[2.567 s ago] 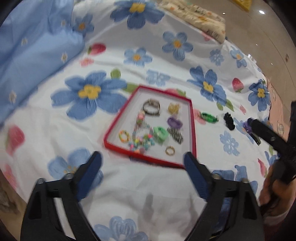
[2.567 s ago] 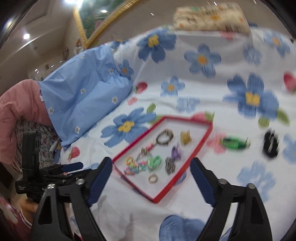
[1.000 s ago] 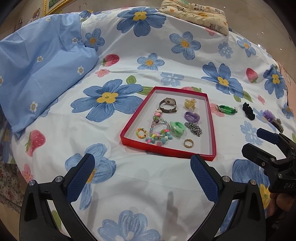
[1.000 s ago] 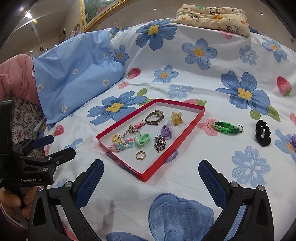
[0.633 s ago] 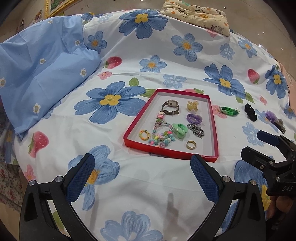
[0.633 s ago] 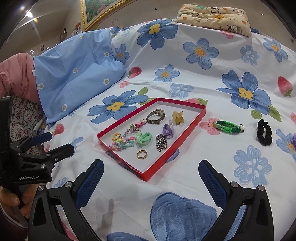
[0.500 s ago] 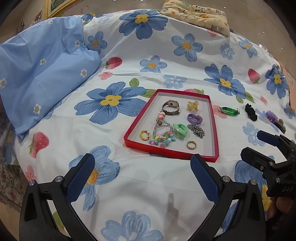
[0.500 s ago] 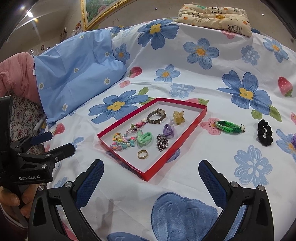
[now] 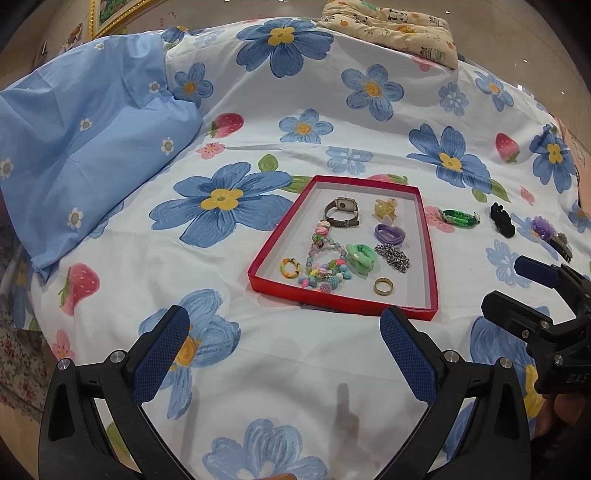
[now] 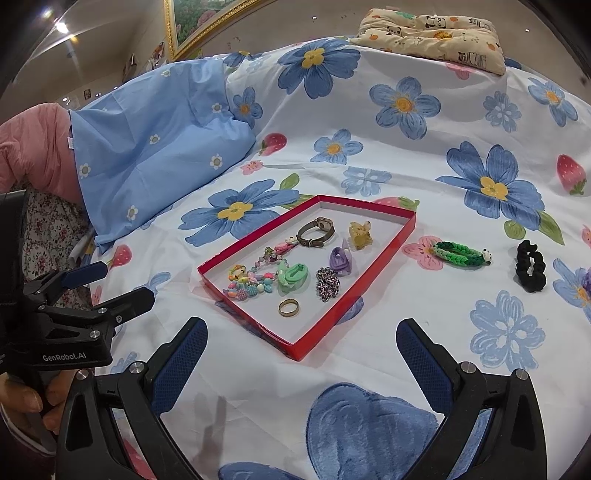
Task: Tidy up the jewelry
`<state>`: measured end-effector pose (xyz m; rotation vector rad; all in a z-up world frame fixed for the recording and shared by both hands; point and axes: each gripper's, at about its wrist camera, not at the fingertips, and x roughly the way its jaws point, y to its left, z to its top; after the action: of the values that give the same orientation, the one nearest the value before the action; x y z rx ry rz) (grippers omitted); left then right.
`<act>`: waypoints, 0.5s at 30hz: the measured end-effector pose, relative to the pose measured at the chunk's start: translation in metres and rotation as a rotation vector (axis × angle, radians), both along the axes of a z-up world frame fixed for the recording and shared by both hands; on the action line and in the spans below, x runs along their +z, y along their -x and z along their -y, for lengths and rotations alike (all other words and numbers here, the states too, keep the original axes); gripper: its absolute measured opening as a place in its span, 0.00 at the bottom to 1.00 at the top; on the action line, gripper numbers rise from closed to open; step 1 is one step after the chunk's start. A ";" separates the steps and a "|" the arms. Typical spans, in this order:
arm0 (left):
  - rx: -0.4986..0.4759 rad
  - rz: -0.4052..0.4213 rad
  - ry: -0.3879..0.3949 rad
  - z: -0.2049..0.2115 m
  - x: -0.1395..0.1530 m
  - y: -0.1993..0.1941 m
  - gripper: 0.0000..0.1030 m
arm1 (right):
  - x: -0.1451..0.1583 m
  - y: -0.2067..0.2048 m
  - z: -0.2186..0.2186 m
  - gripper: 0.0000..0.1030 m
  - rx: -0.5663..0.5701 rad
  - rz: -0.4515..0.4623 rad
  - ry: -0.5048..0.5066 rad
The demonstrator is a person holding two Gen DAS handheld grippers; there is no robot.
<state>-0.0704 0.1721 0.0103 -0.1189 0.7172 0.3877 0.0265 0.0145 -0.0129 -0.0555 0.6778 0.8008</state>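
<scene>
A red-rimmed tray [image 9: 271, 243] [image 10: 404, 230] lies on the flowered sheet. It holds a watch [image 9: 341, 212], a bead necklace [image 9: 321, 271], a gold ring [image 9: 383, 286] [image 10: 289, 307], a chain [image 9: 393, 256] and several hair ties. Outside it to the right lie a green braided band [image 9: 460, 218] [image 10: 461, 254], a black scrunchie [image 9: 502, 219] [image 10: 530, 265] and a purple piece [image 9: 543, 227]. My left gripper [image 9: 284, 347] [image 10: 110, 284] is open and empty in front of the tray. My right gripper [image 10: 301, 354] [image 9: 517, 280] is open and empty, near the tray's right front.
A blue pillowcase [image 9: 74, 147] lies at the left. A panda-print cushion [image 9: 388, 26] lies at the far edge of the bed. A pink blanket [image 10: 29, 144] shows at far left in the right wrist view.
Both grippers have drawn back and steadied from a closer, blurred view of the tray. Over the last second they barely move. Both stay open.
</scene>
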 end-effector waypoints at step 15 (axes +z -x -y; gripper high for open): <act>-0.005 -0.007 -0.018 0.001 -0.002 -0.002 1.00 | 0.003 0.002 -0.001 1.00 0.005 0.003 -0.002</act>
<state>-0.0688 0.1708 0.0081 -0.0990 0.7210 0.3899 0.0242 0.0155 -0.0102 -0.0572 0.6741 0.8062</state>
